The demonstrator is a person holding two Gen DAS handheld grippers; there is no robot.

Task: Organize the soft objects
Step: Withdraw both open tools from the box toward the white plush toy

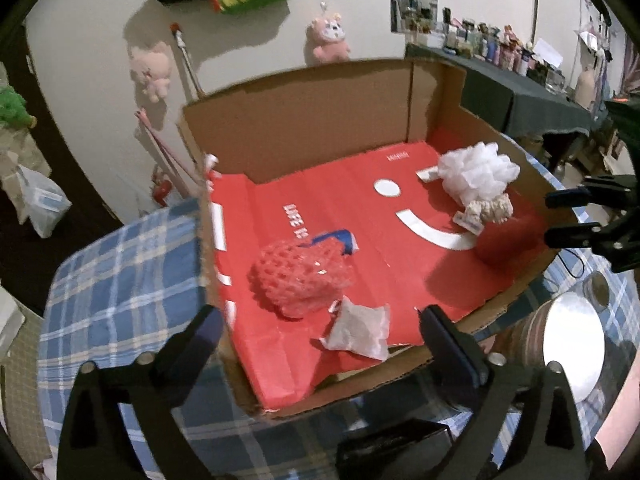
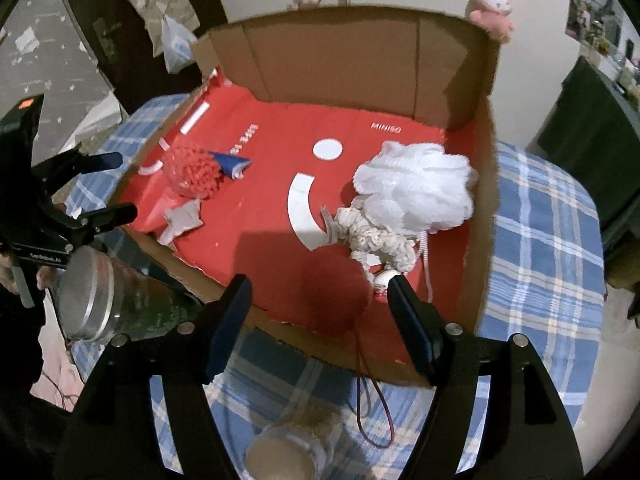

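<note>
Left gripper (image 1: 320, 320) fingers spread wide, empty, above red mesh puff (image 1: 298, 280) and crumpled white pouch (image 1: 360, 332) in cardboard box (image 1: 300, 108). Right gripper (image 2: 320, 292) fingers spread, empty, just short of cream scrunchie (image 2: 376, 238) and white puff (image 2: 416, 188).

Both grippers are matte black: the left gripper (image 1: 320, 332) has broad triangular finger frames with silver screws and dark blue pads. The right gripper (image 2: 320, 300) matches it. The left one's body carries small white lettering and an orange mark.
</note>
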